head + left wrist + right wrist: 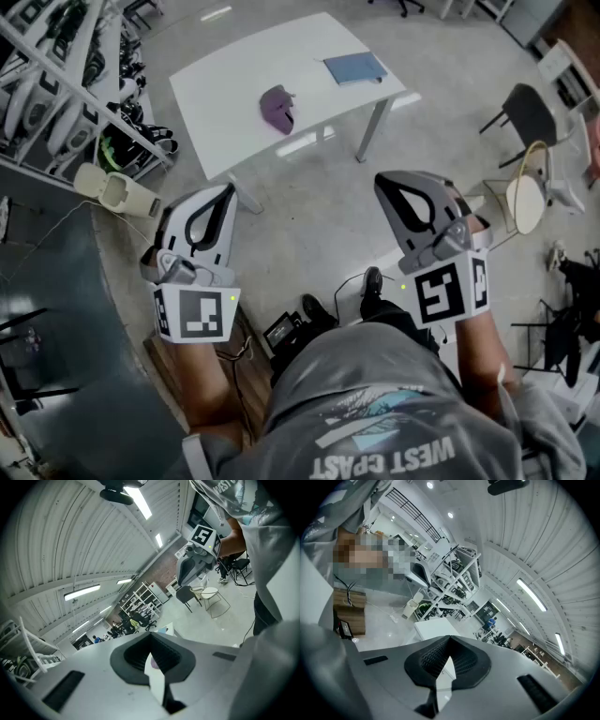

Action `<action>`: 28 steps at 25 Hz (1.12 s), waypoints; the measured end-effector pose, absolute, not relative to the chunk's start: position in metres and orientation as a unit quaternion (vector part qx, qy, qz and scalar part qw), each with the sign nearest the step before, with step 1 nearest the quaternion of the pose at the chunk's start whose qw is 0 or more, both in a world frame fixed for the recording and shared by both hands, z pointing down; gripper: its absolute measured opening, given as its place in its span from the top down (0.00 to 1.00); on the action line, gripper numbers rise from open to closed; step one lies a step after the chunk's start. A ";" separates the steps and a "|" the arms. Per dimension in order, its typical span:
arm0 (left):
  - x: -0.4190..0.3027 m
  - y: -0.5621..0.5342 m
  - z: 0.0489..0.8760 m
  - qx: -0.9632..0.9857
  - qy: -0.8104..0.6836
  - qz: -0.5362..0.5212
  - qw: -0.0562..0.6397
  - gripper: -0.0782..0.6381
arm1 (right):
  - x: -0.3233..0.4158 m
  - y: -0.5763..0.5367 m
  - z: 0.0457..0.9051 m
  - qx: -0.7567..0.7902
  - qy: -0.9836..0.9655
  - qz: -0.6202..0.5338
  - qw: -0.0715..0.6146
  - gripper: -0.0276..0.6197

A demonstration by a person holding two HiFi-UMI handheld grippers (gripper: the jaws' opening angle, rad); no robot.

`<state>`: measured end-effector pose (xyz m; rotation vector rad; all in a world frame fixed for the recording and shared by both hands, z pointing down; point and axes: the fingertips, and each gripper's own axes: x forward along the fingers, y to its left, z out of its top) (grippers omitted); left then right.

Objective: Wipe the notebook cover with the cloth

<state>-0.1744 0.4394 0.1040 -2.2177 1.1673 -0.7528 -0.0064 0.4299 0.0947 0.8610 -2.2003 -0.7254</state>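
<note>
Notebook (pixel 354 67): blue, lying flat on the far right part of the white surface (pixel 234 84), well ahead of the right tool (pixel 389 183) and apart from it.

Cloth (pixel 277 108): purple, bunched up, near the middle of the surface. It is ahead of the gap between the two tools and apart from the notebook.

Left tool (pixel 223 195): jaws together, tips meeting, nothing clamped. Its own view shows a sliver of the surface and a bit of purple past the closed tips.

Right tool: jaws together as well, nothing between them. Both are held low in front of the person, side by side and well apart.

Between tools and surface: a stretch of grey concrete floor (pixel 309 216), with one leg of the surface (pixel 375 127) ahead of the right tool.

Around:
- A cream bin-like object (pixel 117 190) lies on the floor just left of the left tool.
- A white rack (pixel 66 84) stands further left.
- A dark chair (pixel 530 112) and a round wire-frame seat (pixel 527 197) stand right of the right tool.
- Black shoes (pixel 372 281) and a wooden board (pixel 248 375) are below the tools.
</note>
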 end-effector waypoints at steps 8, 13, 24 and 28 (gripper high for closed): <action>-0.175 0.441 0.103 -0.817 0.431 -0.279 0.262 0.89 | -0.006 0.432 0.094 0.331 -0.841 -0.279 0.326 0.91; -0.176 0.441 0.104 -0.818 0.429 -0.279 0.263 0.89 | -0.009 0.432 0.092 0.332 -0.843 -0.282 0.316 0.91; -0.171 0.442 0.098 -0.821 0.416 -0.275 0.279 0.89 | -0.015 0.431 0.097 0.330 -0.843 -0.273 0.325 0.91; -0.170 0.433 0.096 -0.820 0.416 -0.278 0.278 0.89 | -0.014 0.422 0.098 0.326 -0.844 -0.271 0.327 0.91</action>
